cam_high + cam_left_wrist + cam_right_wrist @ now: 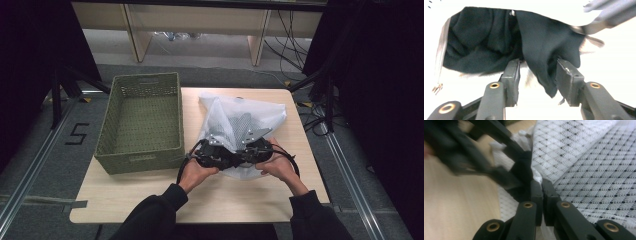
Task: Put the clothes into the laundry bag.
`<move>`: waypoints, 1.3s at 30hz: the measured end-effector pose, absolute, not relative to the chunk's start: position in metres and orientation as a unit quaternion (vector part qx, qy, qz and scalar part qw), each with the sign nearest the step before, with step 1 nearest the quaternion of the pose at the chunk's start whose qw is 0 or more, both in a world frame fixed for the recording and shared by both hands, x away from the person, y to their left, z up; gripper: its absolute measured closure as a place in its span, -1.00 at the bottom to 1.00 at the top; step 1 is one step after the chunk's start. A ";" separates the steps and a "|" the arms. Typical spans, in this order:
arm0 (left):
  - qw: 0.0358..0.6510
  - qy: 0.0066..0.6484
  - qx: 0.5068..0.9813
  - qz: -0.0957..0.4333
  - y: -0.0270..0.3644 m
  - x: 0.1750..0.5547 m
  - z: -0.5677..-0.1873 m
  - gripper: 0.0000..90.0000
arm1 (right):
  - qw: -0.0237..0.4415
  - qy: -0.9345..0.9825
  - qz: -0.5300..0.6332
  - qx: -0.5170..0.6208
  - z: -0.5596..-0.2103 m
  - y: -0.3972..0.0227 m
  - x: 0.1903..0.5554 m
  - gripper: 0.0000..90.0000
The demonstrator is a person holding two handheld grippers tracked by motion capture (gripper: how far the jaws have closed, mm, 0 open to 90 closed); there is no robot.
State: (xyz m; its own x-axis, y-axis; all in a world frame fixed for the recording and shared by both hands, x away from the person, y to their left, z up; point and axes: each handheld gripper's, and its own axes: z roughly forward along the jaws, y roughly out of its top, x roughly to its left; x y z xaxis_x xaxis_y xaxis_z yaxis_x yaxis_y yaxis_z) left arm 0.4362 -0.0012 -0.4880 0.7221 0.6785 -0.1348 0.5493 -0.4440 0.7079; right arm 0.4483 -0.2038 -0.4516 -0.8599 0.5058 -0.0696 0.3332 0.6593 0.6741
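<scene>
Mesh bag (243,127), white and see-through, lies on the right half of the tabletop (150,197), its near edge under my two hands. Dark cloth (499,42) sits inside it, showing through the mesh and through the open mouth. My right claw (541,185) is pressed together on the bag's near edge, a thin fold of white mesh pinched between its jaws. My left claw (537,68) stands apart just to the left of it, at the bag's mouth; a flap of the dark cloth hangs between its jaws, touching the right one, and I cannot tell whether it is gripped. Left of the bag, just beside it, stands a green woven basket (141,157) reaching to the tabletop's far left edge.
</scene>
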 end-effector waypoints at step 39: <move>0.334 0.316 0.884 0.088 0.006 0.433 -0.503 0.96 | 0.178 0.887 0.328 0.271 -0.480 -0.195 0.481 1.00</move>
